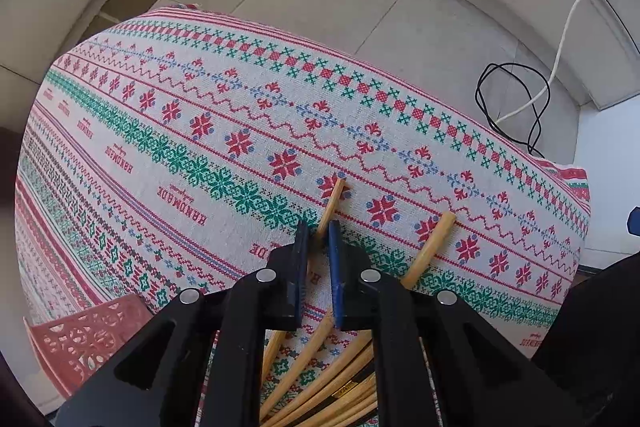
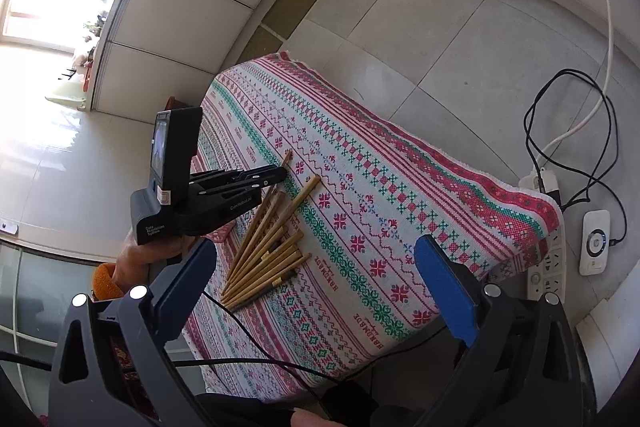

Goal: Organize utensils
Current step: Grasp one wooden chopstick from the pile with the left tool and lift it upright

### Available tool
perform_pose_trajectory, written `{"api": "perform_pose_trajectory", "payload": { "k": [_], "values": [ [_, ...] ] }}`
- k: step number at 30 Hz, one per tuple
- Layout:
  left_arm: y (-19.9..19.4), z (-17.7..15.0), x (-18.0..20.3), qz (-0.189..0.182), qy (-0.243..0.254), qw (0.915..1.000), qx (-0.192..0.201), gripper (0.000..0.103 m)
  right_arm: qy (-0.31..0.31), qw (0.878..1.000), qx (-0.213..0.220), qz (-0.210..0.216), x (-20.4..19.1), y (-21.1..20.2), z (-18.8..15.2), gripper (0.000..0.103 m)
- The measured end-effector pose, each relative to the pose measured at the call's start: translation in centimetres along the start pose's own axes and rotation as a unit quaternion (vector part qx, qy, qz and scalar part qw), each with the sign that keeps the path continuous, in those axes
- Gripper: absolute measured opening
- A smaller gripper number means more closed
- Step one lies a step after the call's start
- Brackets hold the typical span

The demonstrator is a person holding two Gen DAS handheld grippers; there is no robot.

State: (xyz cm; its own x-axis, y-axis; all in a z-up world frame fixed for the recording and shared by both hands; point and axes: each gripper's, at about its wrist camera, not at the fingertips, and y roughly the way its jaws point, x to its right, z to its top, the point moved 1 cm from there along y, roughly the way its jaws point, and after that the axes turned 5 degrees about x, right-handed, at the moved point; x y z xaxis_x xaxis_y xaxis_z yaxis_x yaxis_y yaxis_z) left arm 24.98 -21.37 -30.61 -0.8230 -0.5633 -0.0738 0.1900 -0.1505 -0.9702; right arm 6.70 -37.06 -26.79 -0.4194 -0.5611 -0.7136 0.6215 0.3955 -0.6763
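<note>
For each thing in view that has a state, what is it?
left gripper: jaws shut on one chopstick
right gripper: jaws open, holding nothing
gripped chopstick: lying on the tablecloth
loose chopsticks: fanned out flat
red basket: contents hidden

- The chopsticks (image 1: 320, 379) run under the left gripper's (image 1: 319, 239) black frame and off the near edge.
- A red openwork basket (image 1: 80, 339) is cut off at the near left.

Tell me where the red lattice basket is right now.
The red lattice basket shows only in the left wrist view, at the lower left corner, resting on the patterned tablecloth just left of the left gripper, apart from the chopsticks.
</note>
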Motion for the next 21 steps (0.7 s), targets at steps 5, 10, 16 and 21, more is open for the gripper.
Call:
{"api": "perform_pose_trajectory", "payload": {
  "k": [5,10,16,21],
  "values": [
    [-5.0,-3.5,-1.6,0.016,-0.036,0.9944,0.098,0.009,0.016,0.999,-0.001,-0.035,0.1,0.8,0.1,0.096],
    [-15.5,-9.7,-2.3,0.033,-0.06,0.9748,0.213,0.009,-0.001,0.996,-0.014,-0.086,-2.1,3.6,0.0,0.084],
    [-23.3,-17.8,-1.0,0.083,-0.113,0.9394,0.313,0.006,-0.004,0.988,-0.042,-0.15,-5.0,9.1,0.3,0.071],
    [-28.7,-22.4,-0.6,0.122,-0.151,0.903,0.383,0.004,0.053,0.976,-0.048,-0.206,-5.6,12.3,1.0,0.062]
  ]
}}
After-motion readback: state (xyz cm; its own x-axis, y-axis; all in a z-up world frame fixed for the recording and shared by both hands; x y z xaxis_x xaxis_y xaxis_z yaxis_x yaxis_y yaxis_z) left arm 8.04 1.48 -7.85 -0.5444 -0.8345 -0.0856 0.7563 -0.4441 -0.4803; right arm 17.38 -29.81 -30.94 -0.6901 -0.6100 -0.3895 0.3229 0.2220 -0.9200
